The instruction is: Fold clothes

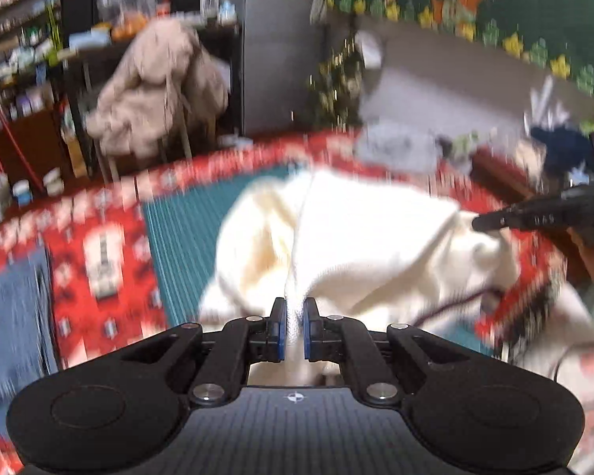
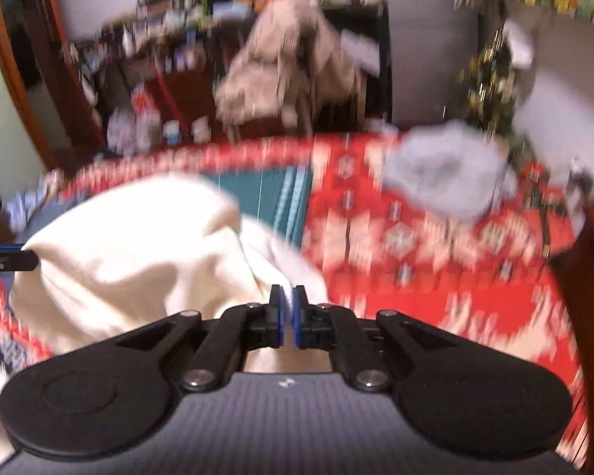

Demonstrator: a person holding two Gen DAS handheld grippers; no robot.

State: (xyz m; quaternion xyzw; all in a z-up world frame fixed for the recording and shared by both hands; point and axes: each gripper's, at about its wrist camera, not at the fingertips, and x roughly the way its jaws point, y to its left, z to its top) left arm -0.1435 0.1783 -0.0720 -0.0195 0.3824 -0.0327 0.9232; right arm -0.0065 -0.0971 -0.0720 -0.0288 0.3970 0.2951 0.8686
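Note:
A cream white garment (image 1: 356,237) hangs bunched between my two grippers above a red patterned cloth with a teal panel (image 1: 178,237). My left gripper (image 1: 295,310) is shut on a pinch of the garment's fabric. My right gripper (image 2: 288,297) is shut on another edge of the same garment (image 2: 138,245). In the left wrist view the right gripper (image 1: 483,223) shows at the far right, holding the garment. In the right wrist view the left gripper (image 2: 31,259) shows at the left edge. Both views are motion blurred.
A grey garment (image 2: 447,174) lies on the red cloth (image 2: 415,245) at the back right. A blue garment (image 1: 12,316) lies at the left. A chair draped with beige clothing (image 1: 158,83) and cluttered shelves (image 1: 19,59) stand behind.

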